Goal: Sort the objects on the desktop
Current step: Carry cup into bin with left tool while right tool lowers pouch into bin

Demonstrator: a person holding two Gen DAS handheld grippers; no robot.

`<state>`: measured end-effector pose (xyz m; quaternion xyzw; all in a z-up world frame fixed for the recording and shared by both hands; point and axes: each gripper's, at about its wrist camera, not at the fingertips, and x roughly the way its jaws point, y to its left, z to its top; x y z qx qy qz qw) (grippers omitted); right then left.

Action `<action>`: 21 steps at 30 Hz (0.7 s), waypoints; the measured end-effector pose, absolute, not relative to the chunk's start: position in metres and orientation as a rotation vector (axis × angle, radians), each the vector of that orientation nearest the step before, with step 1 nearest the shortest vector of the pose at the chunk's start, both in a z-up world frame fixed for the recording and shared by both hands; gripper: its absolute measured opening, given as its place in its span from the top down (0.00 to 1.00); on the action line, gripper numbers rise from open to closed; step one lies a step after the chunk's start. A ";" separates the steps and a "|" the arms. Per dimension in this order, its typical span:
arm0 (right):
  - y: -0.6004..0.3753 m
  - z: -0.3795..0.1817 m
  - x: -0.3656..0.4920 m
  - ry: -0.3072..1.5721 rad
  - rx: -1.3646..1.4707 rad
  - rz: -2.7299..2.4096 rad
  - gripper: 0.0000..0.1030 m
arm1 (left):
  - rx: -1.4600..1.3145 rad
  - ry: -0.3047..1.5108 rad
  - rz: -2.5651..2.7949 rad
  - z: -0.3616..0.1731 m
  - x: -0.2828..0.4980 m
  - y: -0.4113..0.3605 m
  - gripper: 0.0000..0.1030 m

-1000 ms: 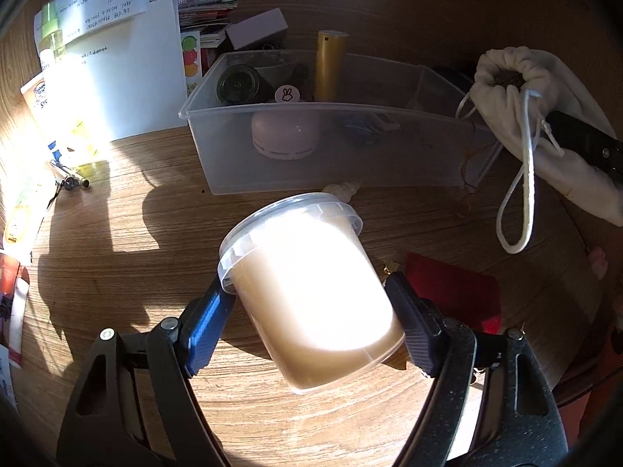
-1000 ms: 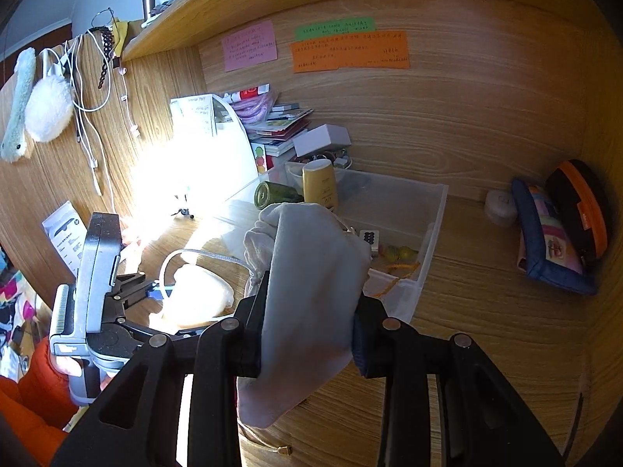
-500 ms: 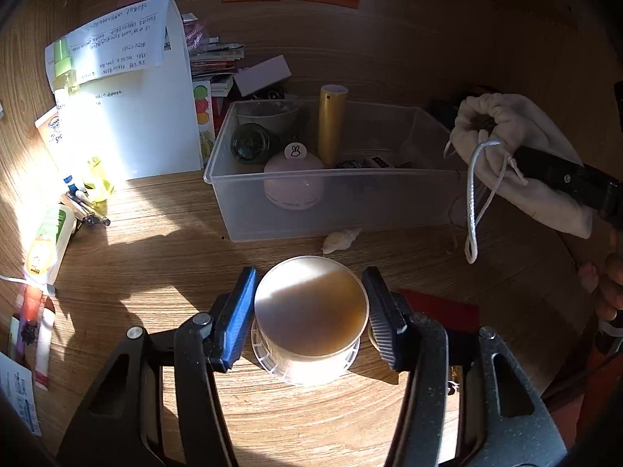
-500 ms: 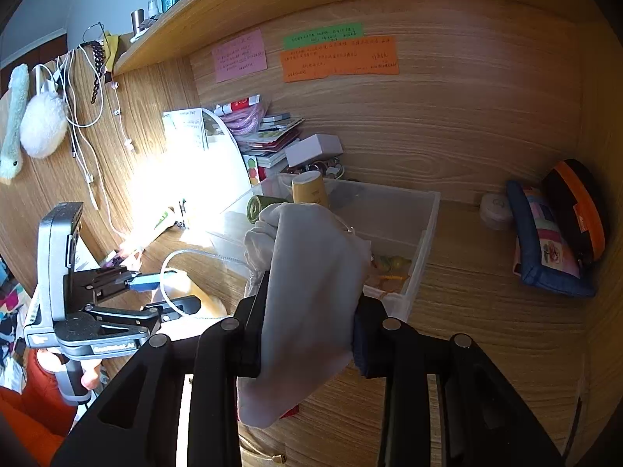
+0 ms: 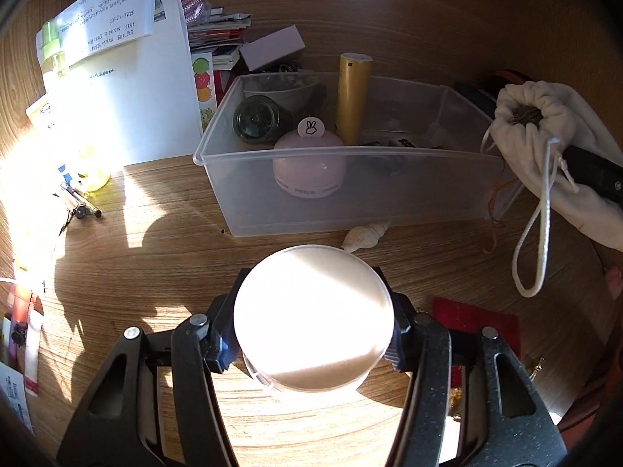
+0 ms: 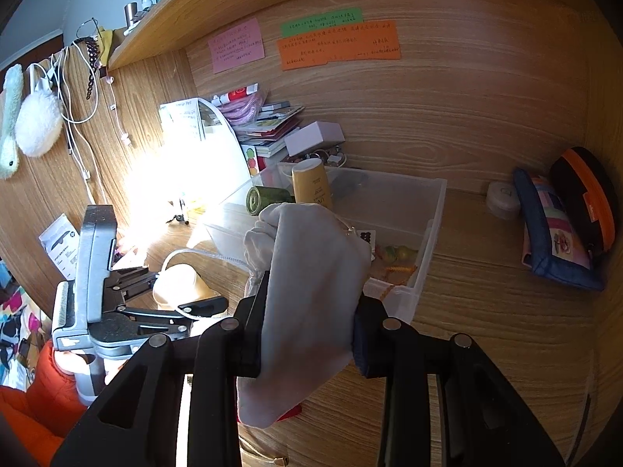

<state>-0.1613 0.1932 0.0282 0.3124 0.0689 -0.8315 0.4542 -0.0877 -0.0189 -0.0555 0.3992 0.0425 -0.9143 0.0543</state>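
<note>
My left gripper (image 5: 311,327) is shut on a cream plastic tub (image 5: 313,319), held over the desk with its flat end facing the camera; the tub also shows in the right wrist view (image 6: 177,286). My right gripper (image 6: 309,334) is shut on a white drawstring pouch (image 6: 307,284), held just right of the clear plastic bin (image 5: 389,194); the pouch shows in the left wrist view (image 5: 545,148) with its cord hanging. The bin (image 6: 432,233) holds a gold tube (image 5: 352,97), a dark green jar (image 5: 259,118), a pink round device (image 5: 309,167) and small items.
A seashell (image 5: 366,235) lies before the bin. A red card (image 5: 475,319) lies on the desk at right. Pens (image 5: 80,202) and tubes lie at left by a white paper stand (image 5: 128,89). A blue pouch (image 6: 553,233) and an orange-black case (image 6: 588,198) lean at far right.
The left gripper has turned the tub from tilted on its side to end-on toward the camera and moved slightly toward the bin. The pouch stays held by the right gripper.
</note>
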 end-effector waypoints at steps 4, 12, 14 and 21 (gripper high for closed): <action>0.193 0.025 -0.165 0.163 0.785 -2.050 0.71 | 1.186 0.135 -2.776 -0.054 -0.087 -0.020 0.45; 0.191 0.031 -0.171 0.155 0.769 -2.062 0.71 | 1.063 0.134 -2.798 -0.027 -0.074 -0.026 0.45; 0.189 0.032 -0.173 0.152 0.767 -2.062 0.71 | 1.026 0.141 -2.810 -0.017 -0.072 -0.029 0.45; 0.182 0.037 -0.177 0.141 0.753 -2.061 0.71 | 0.943 0.195 -2.882 0.017 -0.072 -0.041 0.45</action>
